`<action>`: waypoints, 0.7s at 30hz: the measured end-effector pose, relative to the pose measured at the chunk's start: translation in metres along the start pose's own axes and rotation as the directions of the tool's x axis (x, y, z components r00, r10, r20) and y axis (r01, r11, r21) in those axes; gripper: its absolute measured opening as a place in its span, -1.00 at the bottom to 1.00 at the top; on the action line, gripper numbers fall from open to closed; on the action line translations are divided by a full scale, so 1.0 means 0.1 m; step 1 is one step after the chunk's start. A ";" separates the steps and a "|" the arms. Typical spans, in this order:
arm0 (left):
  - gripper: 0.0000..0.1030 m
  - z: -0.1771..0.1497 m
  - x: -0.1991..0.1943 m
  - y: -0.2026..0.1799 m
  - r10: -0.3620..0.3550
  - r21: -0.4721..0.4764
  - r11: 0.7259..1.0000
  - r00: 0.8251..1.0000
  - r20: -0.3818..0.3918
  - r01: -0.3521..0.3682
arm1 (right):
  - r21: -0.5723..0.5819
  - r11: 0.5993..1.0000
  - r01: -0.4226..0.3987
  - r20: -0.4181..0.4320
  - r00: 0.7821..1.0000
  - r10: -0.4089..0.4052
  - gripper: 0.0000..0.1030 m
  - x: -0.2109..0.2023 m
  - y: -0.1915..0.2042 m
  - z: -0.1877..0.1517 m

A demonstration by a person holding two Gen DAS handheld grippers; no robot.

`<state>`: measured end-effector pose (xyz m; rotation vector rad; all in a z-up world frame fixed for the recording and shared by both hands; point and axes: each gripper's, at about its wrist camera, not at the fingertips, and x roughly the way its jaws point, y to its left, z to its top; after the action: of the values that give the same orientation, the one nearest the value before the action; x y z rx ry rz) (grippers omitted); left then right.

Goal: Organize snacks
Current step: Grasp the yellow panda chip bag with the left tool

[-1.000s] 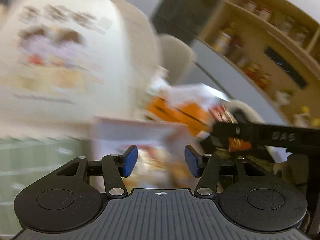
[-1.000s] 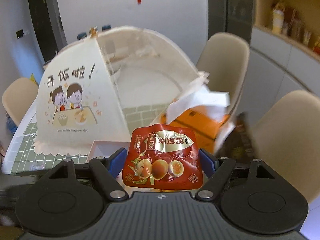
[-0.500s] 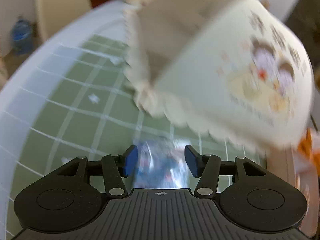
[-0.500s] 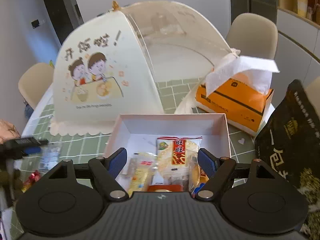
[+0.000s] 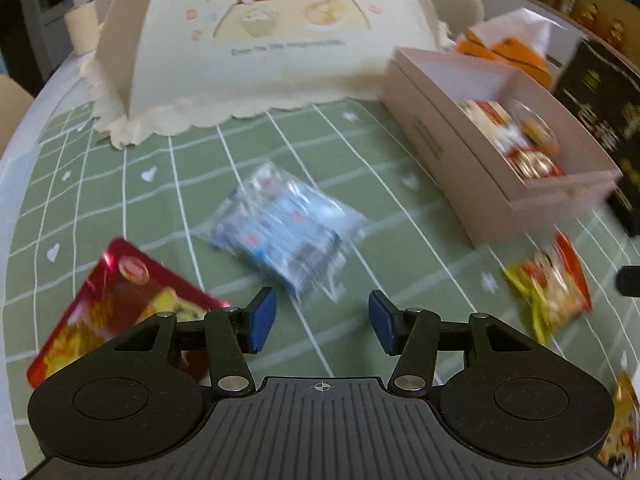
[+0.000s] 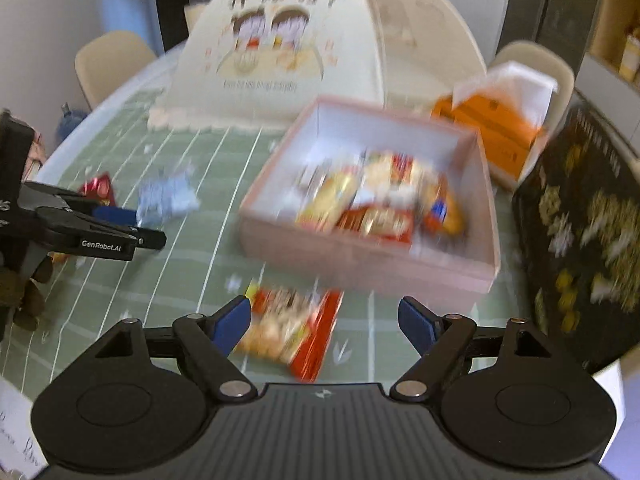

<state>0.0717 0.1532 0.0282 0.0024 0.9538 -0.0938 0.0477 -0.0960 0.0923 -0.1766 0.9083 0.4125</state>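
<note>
A pink box (image 6: 360, 256) on the green checked tablecloth holds several snack packs; it also shows in the left wrist view (image 5: 492, 184). My left gripper (image 5: 322, 324) is open and empty, just short of a clear blue snack pack (image 5: 284, 232). A red foil pack (image 5: 116, 304) lies at its left. My right gripper (image 6: 324, 322) is open and empty over a red and yellow snack pack (image 6: 288, 330) in front of the box. The same pack shows in the left wrist view (image 5: 550, 288). The left gripper also appears in the right wrist view (image 6: 132, 226) beside the blue pack (image 6: 166, 198).
A cream domed food cover (image 5: 264, 40) stands at the back. An orange tissue box (image 6: 496, 120) sits behind the pink box. A tall black bag (image 6: 580, 232) stands at the right. Beige chairs (image 6: 112, 64) ring the table. Another yellow pack (image 5: 624, 428) lies at the right edge.
My right gripper let go of the red egg pack, which now lies in the box, and drew back over the pack on the cloth. My left gripper swung left and down toward the blue pack.
</note>
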 end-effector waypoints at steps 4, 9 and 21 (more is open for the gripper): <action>0.06 -0.13 -0.17 0.14 0.010 -0.142 0.990 1.000 -0.012 -0.011 | -0.002 1.000 -0.017 -0.011 1.000 0.017 0.59 -0.02 0.07 -0.14; 0.04 -0.27 -0.43 0.04 -0.144 -0.232 0.963 0.990 -0.003 0.140 | 0.019 0.999 -0.035 -0.081 0.996 0.037 0.59 0.05 0.11 -0.26; 0.05 -0.58 -0.79 -1.37 -0.393 0.175 0.894 0.910 -0.132 0.412 | -0.048 0.987 -0.156 -0.319 0.938 0.133 0.59 -0.59 -0.15 -1.16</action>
<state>-0.0321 0.0255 0.0642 -0.0069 1.0243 -0.5793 -0.0621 -0.1630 0.0687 -0.2486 1.2272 0.5649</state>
